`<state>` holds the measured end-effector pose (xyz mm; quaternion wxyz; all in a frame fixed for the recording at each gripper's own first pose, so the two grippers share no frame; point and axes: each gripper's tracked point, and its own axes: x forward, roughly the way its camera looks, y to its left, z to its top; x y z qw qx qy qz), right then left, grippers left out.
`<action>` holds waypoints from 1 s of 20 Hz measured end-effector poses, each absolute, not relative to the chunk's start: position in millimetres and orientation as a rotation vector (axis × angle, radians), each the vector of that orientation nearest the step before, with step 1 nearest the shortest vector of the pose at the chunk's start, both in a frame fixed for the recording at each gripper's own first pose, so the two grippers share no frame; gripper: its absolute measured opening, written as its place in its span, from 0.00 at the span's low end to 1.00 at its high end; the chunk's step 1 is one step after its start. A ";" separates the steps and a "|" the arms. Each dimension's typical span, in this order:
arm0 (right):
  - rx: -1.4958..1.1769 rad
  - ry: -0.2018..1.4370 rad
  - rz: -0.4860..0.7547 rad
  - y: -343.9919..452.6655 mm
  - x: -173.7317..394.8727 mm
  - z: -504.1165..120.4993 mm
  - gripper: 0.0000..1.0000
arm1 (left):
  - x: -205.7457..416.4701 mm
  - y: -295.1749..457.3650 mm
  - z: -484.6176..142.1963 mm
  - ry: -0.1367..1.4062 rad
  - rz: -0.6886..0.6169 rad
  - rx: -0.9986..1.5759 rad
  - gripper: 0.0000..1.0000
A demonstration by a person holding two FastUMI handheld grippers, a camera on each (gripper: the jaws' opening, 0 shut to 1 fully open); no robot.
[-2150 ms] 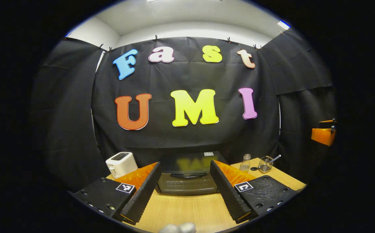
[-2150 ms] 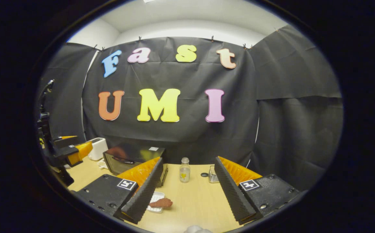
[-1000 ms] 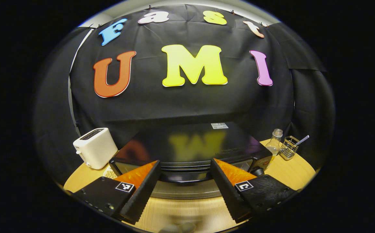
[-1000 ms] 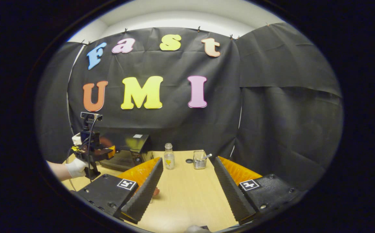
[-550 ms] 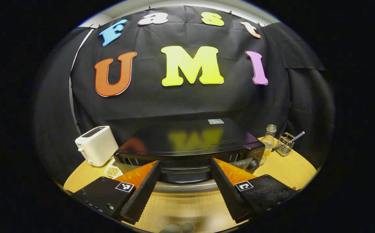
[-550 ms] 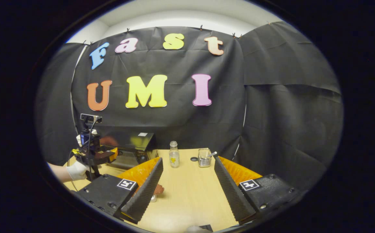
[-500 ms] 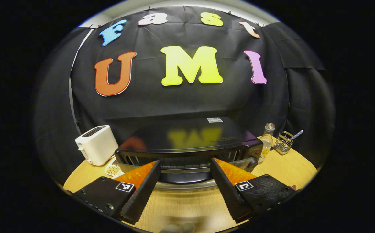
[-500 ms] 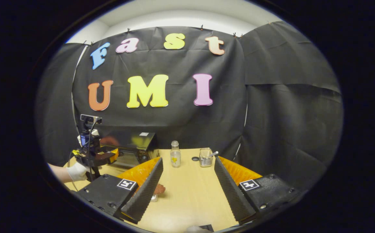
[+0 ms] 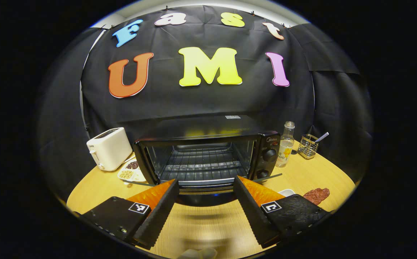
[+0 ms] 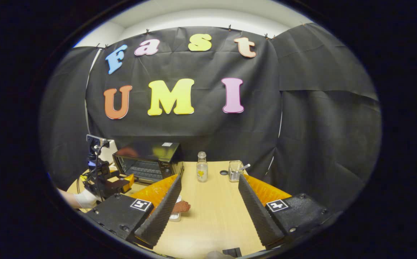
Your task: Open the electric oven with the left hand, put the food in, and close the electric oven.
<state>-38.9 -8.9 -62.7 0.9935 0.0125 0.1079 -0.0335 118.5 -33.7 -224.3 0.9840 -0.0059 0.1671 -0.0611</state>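
The oven [image 9: 201,158] door is held down at twelve o'clock by the spread left gripper [image 9: 204,212]; right gripper [image 10: 208,212], fingers spread, should be lowered squarely onto the meat [image 10: 181,207].

From my seat the black electric oven [image 9: 208,151] shows a silvery wire rack [image 9: 201,163] of crossed bars inside and black round knobs [image 9: 270,155] at its three o'clock side. At its nine o'clock I see a cream-white toaster [image 9: 109,148] with a dark slot top, and by it a white divided dish [image 9: 131,172] carrying tan and dark brown grains. The pale wood-grain surface [image 9: 312,172] is honey yellow. At three o'clock of the oven stands a clear glass bottle [image 9: 285,144] with a yellow mark, then a metal wire basket [image 9: 308,146]. The reddish-brown piece of food [image 9: 316,195] looks mottled. Each tool body carries a black-and-white square marker [image 9: 139,207].
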 end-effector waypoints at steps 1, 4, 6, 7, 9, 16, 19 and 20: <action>0.026 0.218 -0.065 -7.7 -39.0 -64.1 1.00 | 111.4 -33.8 -230.2 0.346 -0.123 -0.010 0.97; 0.024 0.229 -0.065 -6.3 -41.5 -68.7 1.00 | 90.7 -35.9 -256.1 0.404 -0.126 -0.007 0.97; 0.025 0.237 -0.064 -5.0 -43.8 -72.1 1.00 | 78.2 -37.0 -275.6 0.450 -0.127 -0.016 0.97; 0.024 0.242 -0.063 -4.7 -44.6 -74.9 1.00 | 73.2 -37.3 -286.1 0.478 -0.123 -0.033 0.97; 0.023 0.256 -0.064 -5.0 -46.4 -78.9 1.00 | 67.5 -39.6 -297.7 0.510 -0.122 -0.037 0.97; 0.020 0.287 -0.070 -8.6 -56.5 -90.4 1.00 | 57.1 -44.3 -341.3 0.639 -0.121 -0.053 0.96; 0.032 0.300 -0.076 -12.7 -59.6 -95.5 1.00 | 58.3 -44.7 -345.6 0.654 -0.123 -0.045 0.96; 0.041 0.308 -0.076 -13.3 -60.5 -97.9 1.00 | 58.5 -44.5 -346.3 0.659 -0.126 -0.038 0.95</action>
